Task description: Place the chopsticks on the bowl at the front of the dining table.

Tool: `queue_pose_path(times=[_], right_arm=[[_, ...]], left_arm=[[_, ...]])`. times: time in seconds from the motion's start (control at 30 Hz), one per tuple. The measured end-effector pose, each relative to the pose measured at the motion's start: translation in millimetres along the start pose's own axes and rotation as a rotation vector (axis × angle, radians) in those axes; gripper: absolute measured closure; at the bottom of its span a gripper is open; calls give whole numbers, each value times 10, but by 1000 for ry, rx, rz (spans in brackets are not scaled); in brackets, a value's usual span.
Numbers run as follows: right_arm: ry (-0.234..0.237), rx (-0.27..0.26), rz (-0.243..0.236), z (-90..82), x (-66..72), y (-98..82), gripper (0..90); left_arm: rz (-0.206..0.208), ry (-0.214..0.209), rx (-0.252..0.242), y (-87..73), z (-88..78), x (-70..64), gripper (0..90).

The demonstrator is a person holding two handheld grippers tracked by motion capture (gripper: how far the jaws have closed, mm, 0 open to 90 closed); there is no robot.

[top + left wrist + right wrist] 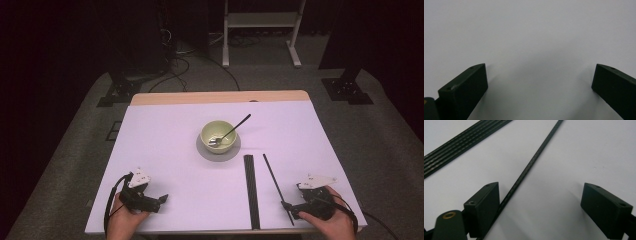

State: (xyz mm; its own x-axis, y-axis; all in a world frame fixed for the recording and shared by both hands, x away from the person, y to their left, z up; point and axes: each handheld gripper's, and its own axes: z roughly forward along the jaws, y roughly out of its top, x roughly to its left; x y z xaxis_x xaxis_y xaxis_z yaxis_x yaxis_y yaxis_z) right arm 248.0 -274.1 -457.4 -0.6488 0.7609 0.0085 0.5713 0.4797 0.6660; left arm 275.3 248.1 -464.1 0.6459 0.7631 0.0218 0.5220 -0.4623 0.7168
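Item 1. Single black strip (529, 167): long, thin, flat on the white table (165, 150). It lies just right of the bundle of black strips (251, 190) and apart from it, slanting so that its far end sits close to the bundle's far end while its near end runs off to the right, toward the table's front edge. In the right gripper view it passes between the jaws, hard against the left-hand one; whether it touches that jaw cannot be told.

Item 2. Right gripper (540, 200): held in the right hand (332, 222) at the front edge, right of the bundle. Jaws spread wide and gripping nothing; the single strip lies in the gap (near one side, not centred).

Item 3. Bundle of black strips: several flat strips laid side by side, touching, running straight from near the table's middle to its front edge.

Item 4. Left gripper (540, 82): held in the left hand (125, 220) at the front edge, well to the left of the bundle. Jaws wide apart over bare white tabletop, holding nothing.

Item 5. Pale green bowl (219, 135): stands on a grey saucer (202, 150) beyond the bundle's far end, slightly left of it.

Item 6. Spoon (231, 131): rests in the bowl, its dark handle leaning out over the rim, up and to the right (away from the bundle).
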Motion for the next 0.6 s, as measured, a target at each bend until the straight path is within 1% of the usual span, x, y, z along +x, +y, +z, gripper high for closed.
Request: queue_pose_path(times=[0.23,0.47,0.6], right_arm=[[-18,-6,19,-33,-119,-40,157],[-31,-3,17,-46,-170,-48,166],[-31,-2,22,-49,-200,-50,166]], left_arm=[[0,0,0,0,0,0,0],[0,0,0,0,0,0,0],[0,0,0,0,0,0,0]])
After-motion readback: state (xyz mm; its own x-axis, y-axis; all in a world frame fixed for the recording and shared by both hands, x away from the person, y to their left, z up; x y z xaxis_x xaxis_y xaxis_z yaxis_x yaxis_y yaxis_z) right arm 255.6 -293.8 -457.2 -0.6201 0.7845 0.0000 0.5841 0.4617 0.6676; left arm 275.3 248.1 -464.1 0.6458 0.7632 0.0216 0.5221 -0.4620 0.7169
